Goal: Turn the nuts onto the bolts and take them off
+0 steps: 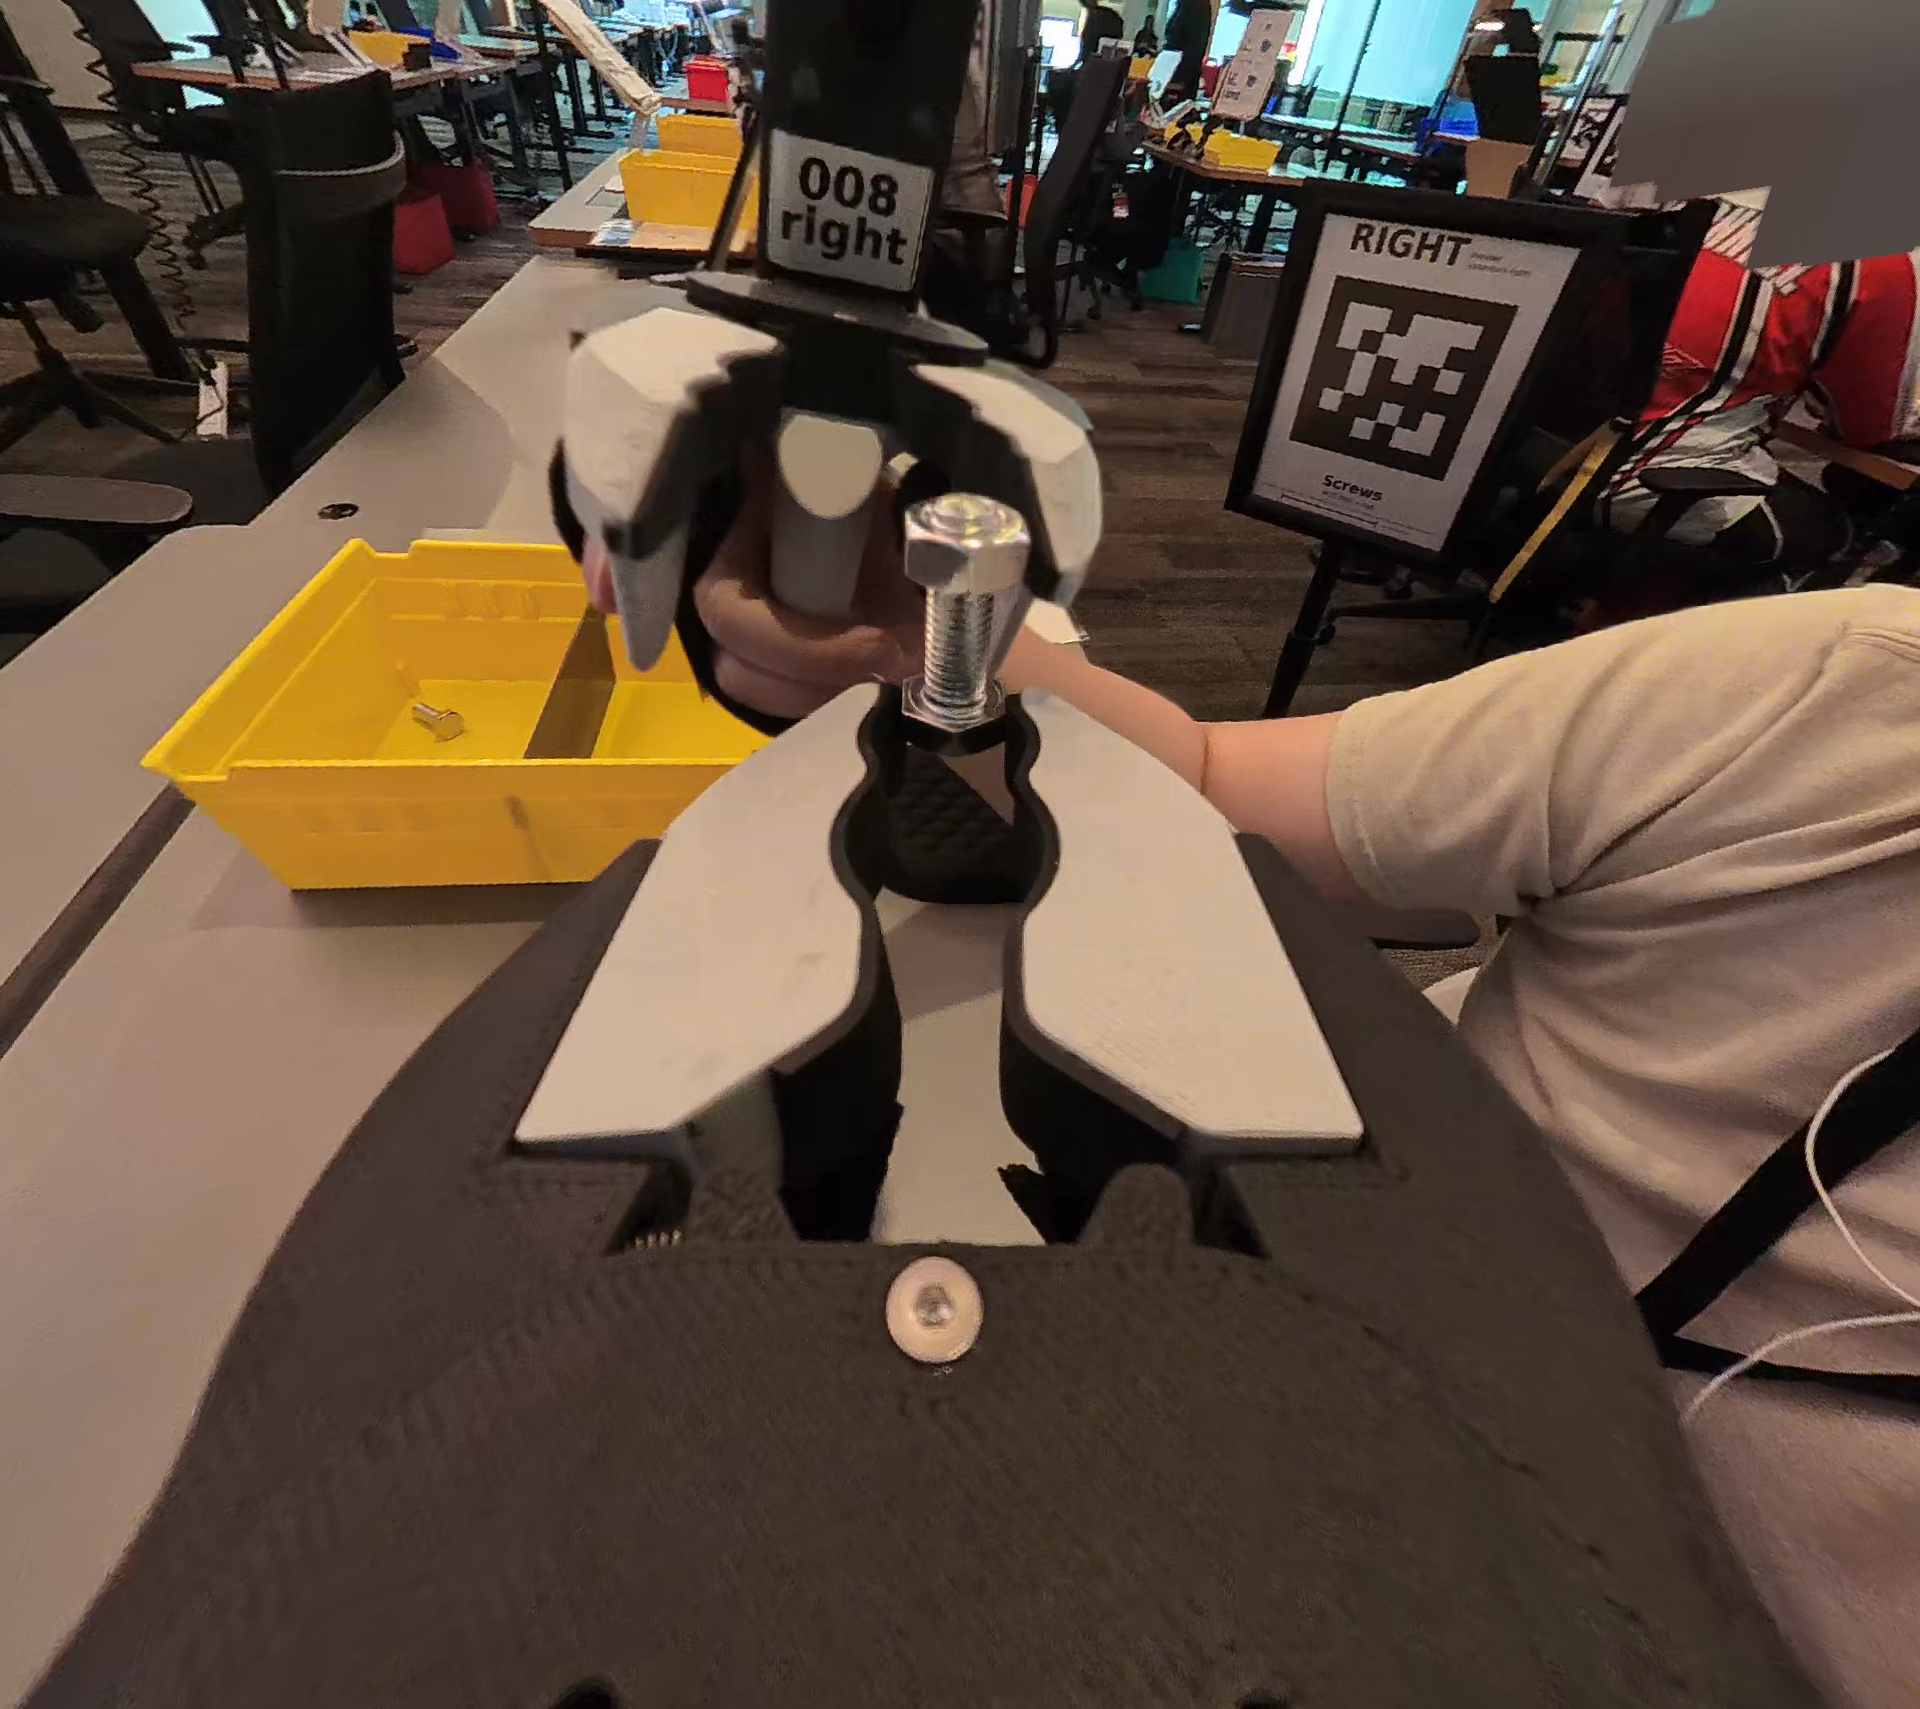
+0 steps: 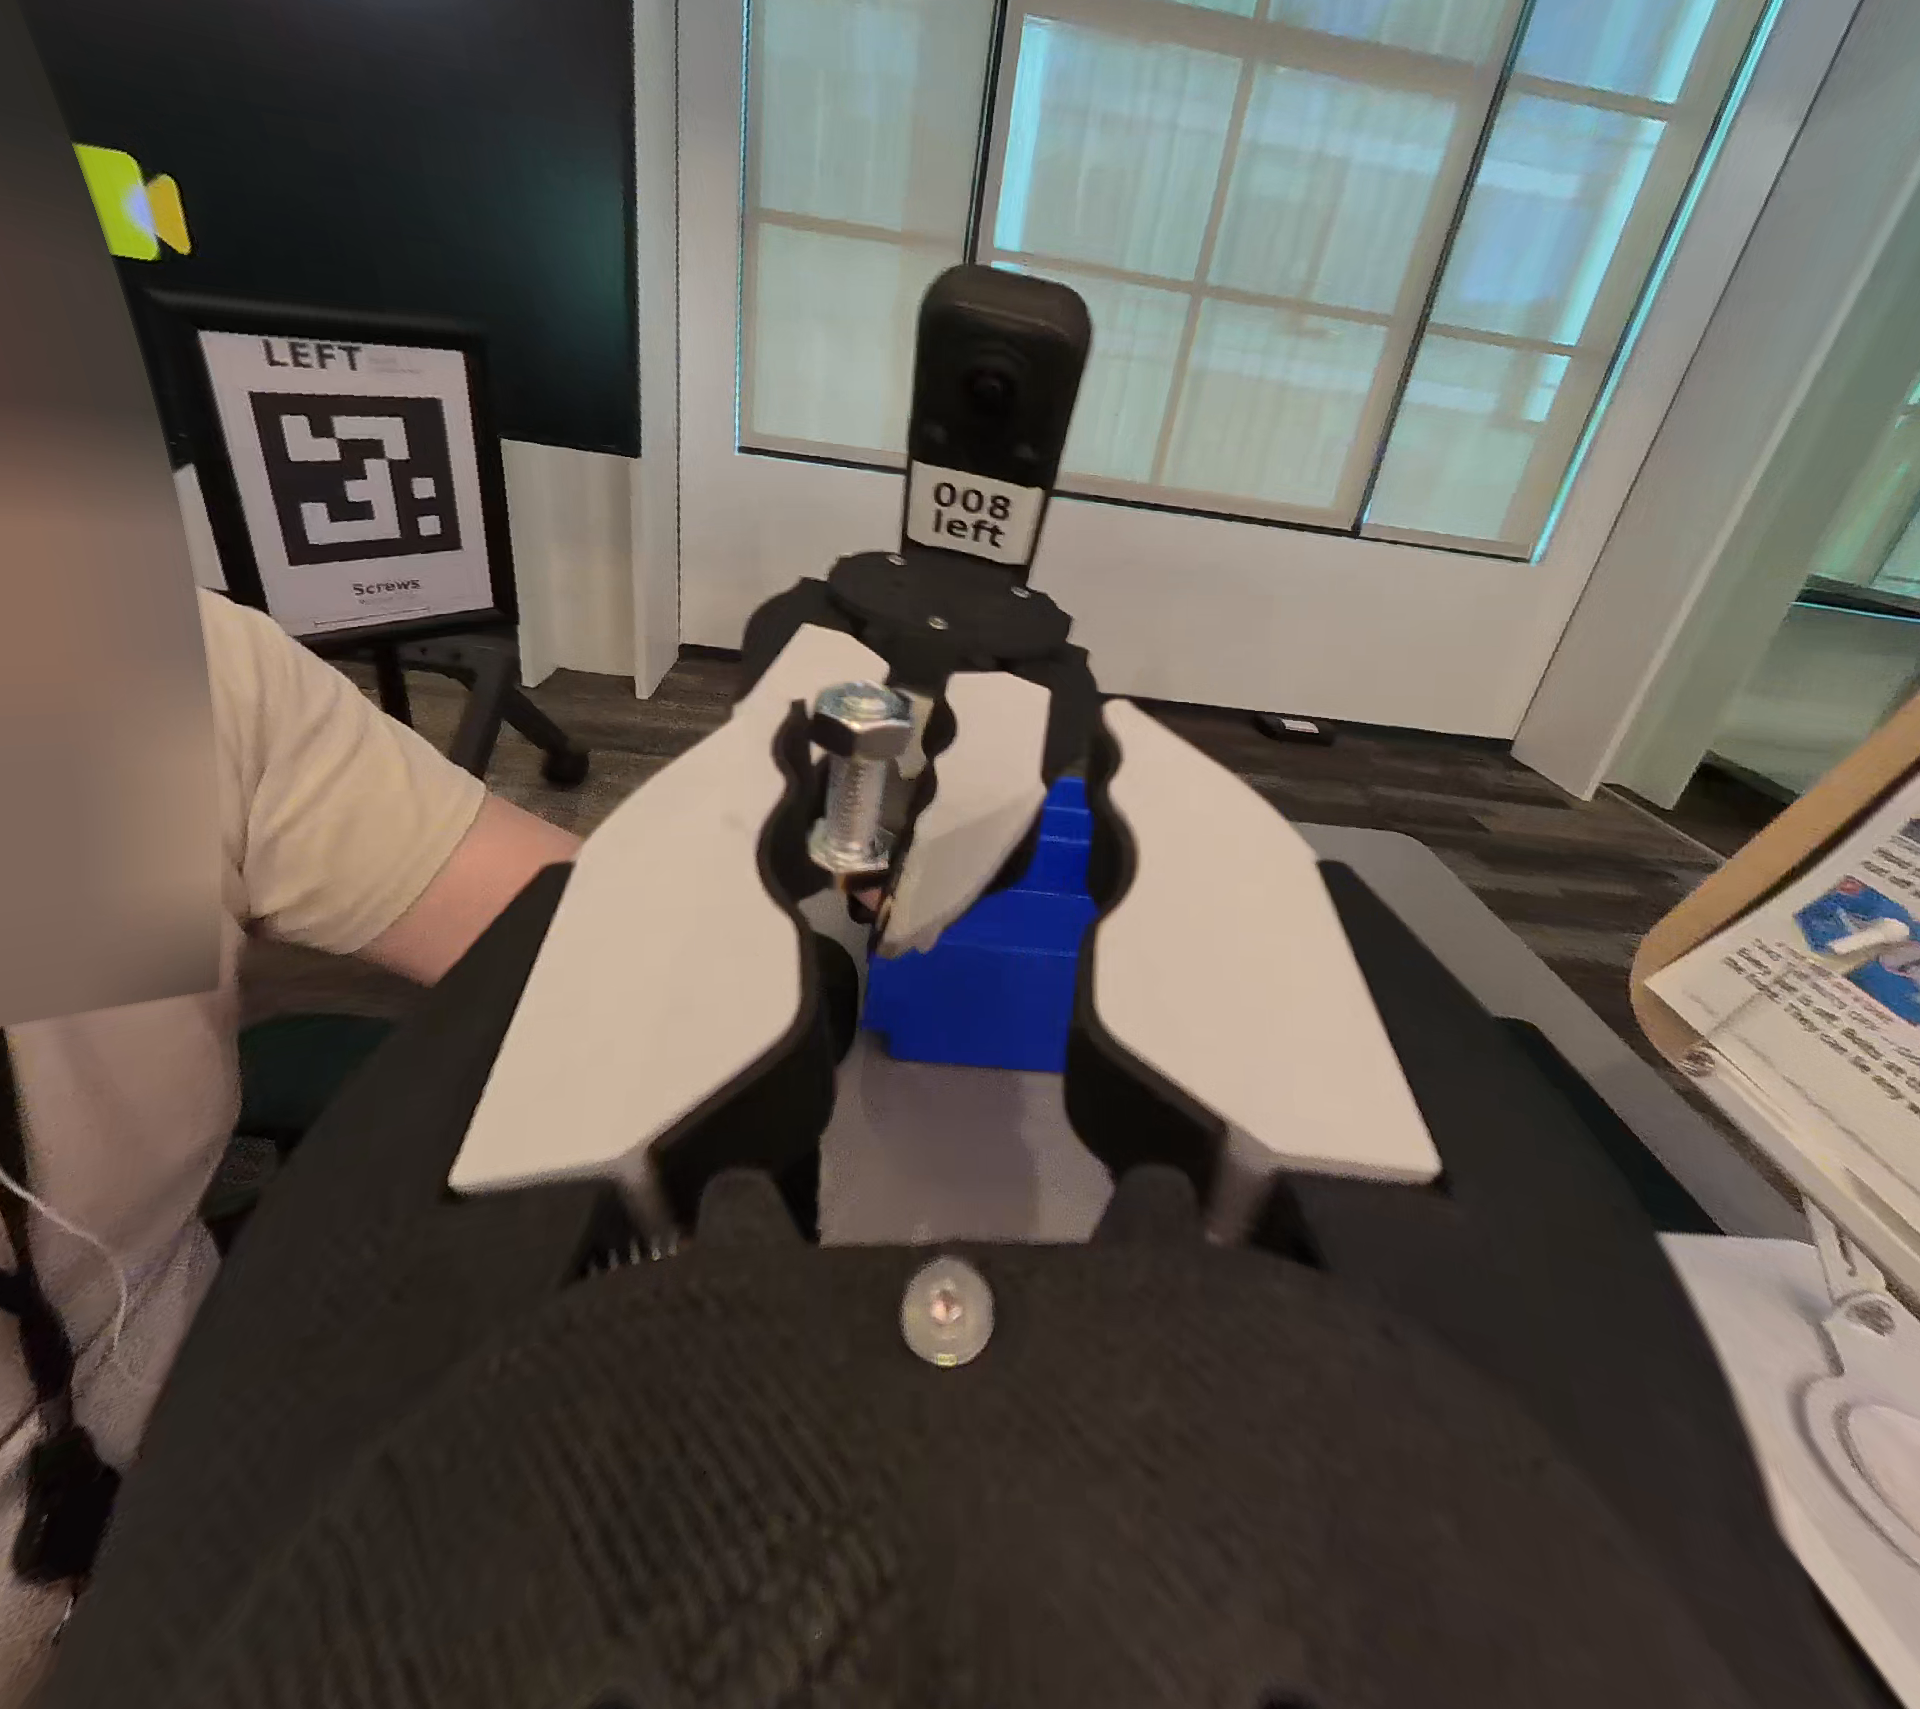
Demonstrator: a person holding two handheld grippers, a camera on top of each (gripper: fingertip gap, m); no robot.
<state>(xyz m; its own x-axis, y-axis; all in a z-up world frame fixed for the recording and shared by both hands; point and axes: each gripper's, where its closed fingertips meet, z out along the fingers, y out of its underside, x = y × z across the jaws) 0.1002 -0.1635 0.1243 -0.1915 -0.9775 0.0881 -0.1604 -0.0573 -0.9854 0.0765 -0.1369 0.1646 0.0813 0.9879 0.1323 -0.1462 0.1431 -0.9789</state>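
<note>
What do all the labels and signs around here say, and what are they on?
I can't repeat the wording, but here is what carries text:
White label on a black camera: short, legible.
Framed marker sign on a stand: heading and caption, legible.
Second white label on the other camera: legible.
Second framed sign: legible.
Printed sheet at the right edge: too blurred.

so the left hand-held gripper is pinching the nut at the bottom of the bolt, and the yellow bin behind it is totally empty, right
Not quite. The left hand-held gripper does pinch the nut at the bottom of the bolt, but the yellow bin is not empty: the left wrist view shows one small bolt lying in it.
</note>
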